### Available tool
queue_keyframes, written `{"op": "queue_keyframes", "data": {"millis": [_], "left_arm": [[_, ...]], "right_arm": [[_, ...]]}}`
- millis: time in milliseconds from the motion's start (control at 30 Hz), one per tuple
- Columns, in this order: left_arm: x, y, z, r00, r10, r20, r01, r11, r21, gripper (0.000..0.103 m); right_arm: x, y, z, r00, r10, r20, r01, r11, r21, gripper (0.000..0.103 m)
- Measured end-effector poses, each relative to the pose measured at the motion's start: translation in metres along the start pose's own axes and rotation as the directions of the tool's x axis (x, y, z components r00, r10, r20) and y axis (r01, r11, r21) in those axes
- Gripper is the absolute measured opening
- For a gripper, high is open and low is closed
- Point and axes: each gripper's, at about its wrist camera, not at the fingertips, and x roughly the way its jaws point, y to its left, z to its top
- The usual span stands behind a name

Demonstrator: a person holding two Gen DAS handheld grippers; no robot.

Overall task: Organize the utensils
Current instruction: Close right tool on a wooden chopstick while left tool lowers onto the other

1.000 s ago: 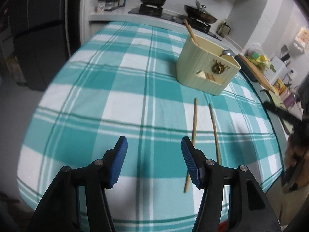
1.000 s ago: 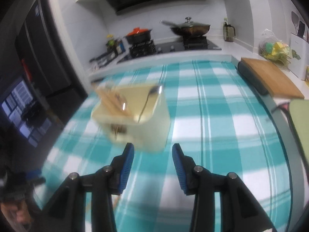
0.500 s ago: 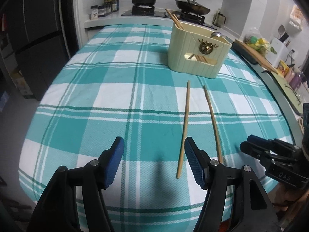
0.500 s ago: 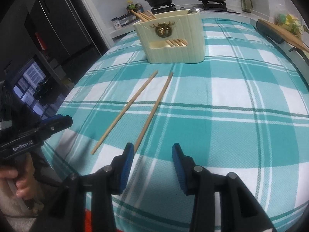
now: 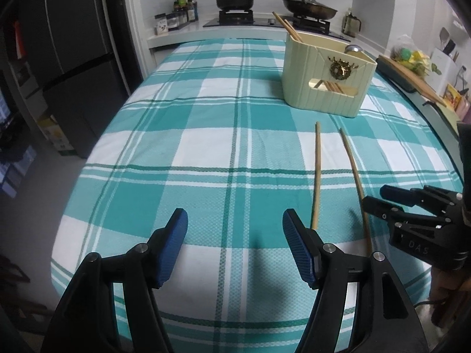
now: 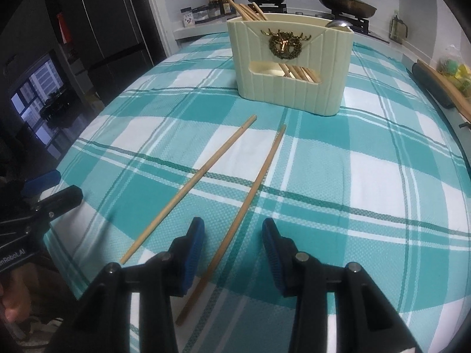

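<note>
- The jaws of the right gripper (image 6: 233, 251) are standing partly apart, straddling the near end of the right chopstick (image 6: 246, 203) without pressing on it; the jaws of the left gripper (image 5: 235, 247) are opening, gaping over bare tablecloth (image 5: 206, 153) with nothing between them
- The left chopstick (image 5: 317, 173) is lying just beside the left gripper's right finger, outside the jaws; both loose sticks are resting flat, near each other, tips pointing toward the cream utensil holder (image 6: 291, 67)
- The task is looking partly done; several chopsticks and a spoon are already sitting in the holder, while these two are waiting to be picked up and dropped in
- Both grippers are tilting downward toward the cloth at the near table edge; the right one is seeming placed for a grasp, the left needing to shift toward its stick
</note>
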Motion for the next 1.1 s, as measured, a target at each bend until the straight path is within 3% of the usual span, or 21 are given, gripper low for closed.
{"op": "queue_keyframes", "data": {"millis": [133, 167, 200, 233, 433, 633, 767, 833, 867, 900, 1100], "left_arm": [[0.003, -0.001, -0.001, 1.000, -0.015, -0.009, 0.015, 1.000, -0.007, 0.070], [0.003, -0.001, -0.001, 1.000, -0.018, -0.012, 0.018, 1.000, -0.008, 0.071], [0.004, -0.002, -0.002, 1.000, -0.019, -0.015, 0.019, 1.000, -0.007, 0.072], [0.006, -0.003, -0.003, 1.000, -0.020, -0.021, 0.020, 1.000, -0.007, 0.073], [0.014, -0.005, -0.006, 0.998, -0.032, -0.048, 0.032, 0.999, -0.009, 0.073], [0.020, -0.010, 0.005, 0.997, -0.059, -0.055, 0.061, 0.998, 0.028, 0.073], [0.027, -0.018, 0.024, 0.992, -0.111, -0.066, 0.116, 0.990, 0.078, 0.074], [0.035, -0.023, 0.035, 0.984, -0.151, -0.092, 0.161, 0.982, 0.101, 0.075], [0.039, -0.027, 0.041, 0.980, -0.168, -0.107, 0.180, 0.977, 0.116, 0.075], [0.043, -0.032, 0.045, 0.976, -0.181, -0.119, 0.196, 0.972, 0.132, 0.075], [0.079, -0.068, 0.067, 0.964, -0.193, -0.181, 0.235, 0.938, 0.256, 0.076]], "right_arm": [[0.016, 0.006, -0.006, 0.997, -0.055, -0.052, 0.051, 0.996, -0.066, 0.042], [0.019, 0.006, -0.009, 0.996, -0.070, -0.062, 0.064, 0.995, -0.081, 0.035], [0.017, 0.007, -0.011, 0.995, -0.086, -0.049, 0.081, 0.992, -0.093, 0.019], [0.016, 0.006, -0.013, 0.993, -0.108, -0.043, 0.103, 0.989, -0.104, 0.012], [0.001, -0.031, -0.024, 0.986, -0.160, -0.041, 0.161, 0.987, 0.017, 0.006], [-0.019, -0.071, -0.043, 0.970, -0.234, -0.074, 0.241, 0.964, 0.111, 0.006], [-0.030, -0.085, -0.052, 0.963, -0.250, -0.106, 0.261, 0.959, 0.112, 0.008], [-0.034, -0.088, -0.053, 0.965, -0.237, -0.113, 0.250, 0.962, 0.113, 0.020], [-0.037, -0.090, -0.053, 0.968, -0.229, -0.105, 0.241, 0.963, 0.120, 0.035], [-0.039, -0.091, -0.050, 0.972, -0.213, -0.095, 0.224, 0.966, 0.128, 0.040], [-0.030, -0.098, -0.023, 0.984, -0.145, -0.099, 0.157, 0.980, 0.123, 0.040]]}}
